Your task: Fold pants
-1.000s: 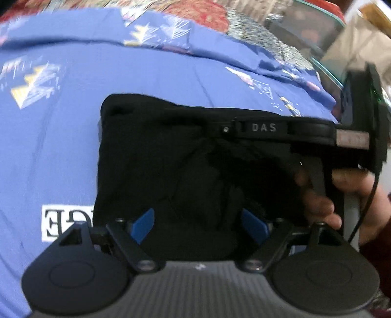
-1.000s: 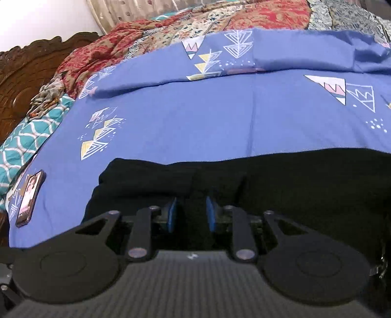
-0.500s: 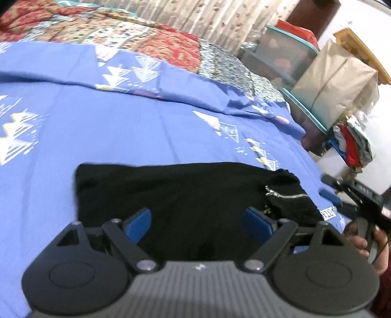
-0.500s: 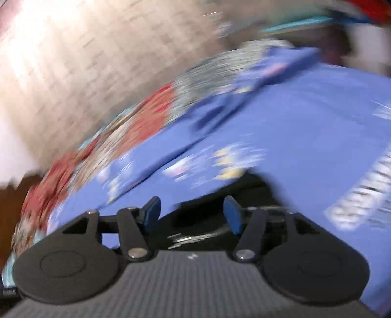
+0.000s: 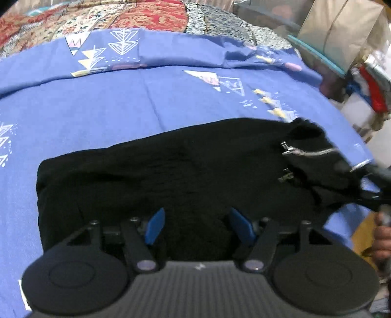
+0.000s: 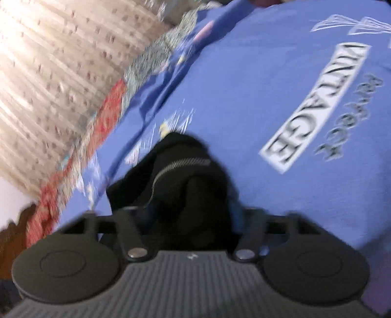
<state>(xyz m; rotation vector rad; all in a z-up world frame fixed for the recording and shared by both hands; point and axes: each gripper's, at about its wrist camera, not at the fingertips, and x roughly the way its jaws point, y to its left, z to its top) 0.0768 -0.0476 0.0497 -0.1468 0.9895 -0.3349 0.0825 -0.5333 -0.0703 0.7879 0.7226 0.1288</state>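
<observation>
The black pants lie folded into a wide dark block on the blue bedsheet, close to the near edge of the bed. From the left gripper's camera the whole spread of them shows: flat cloth across the middle, and at the far right end a bunched corner with a silver zipper. That gripper's blue fingers stand apart over the cloth and are closing in; the pants lie between them, but the pads are not pressing on anything I can see, so it is released.

Only this view shows the right gripper from outside, a dark blurred shape at the right edge reaching into the bunched corner, with a person's hand below it, cut off by the frame. The patterned quilt and a brown paper bag show beyond the sheet.

The right gripper's own camera gives the close look: a lump of black cloth with the zipper running across it fills the gap between its jaws, which are closing and clenched on the pants. Its fingers are mostly buried in the cloth. This picture is tilted and smeared; a white label reading VINTAGE shows on the sheet, and a pale curtain behind.
</observation>
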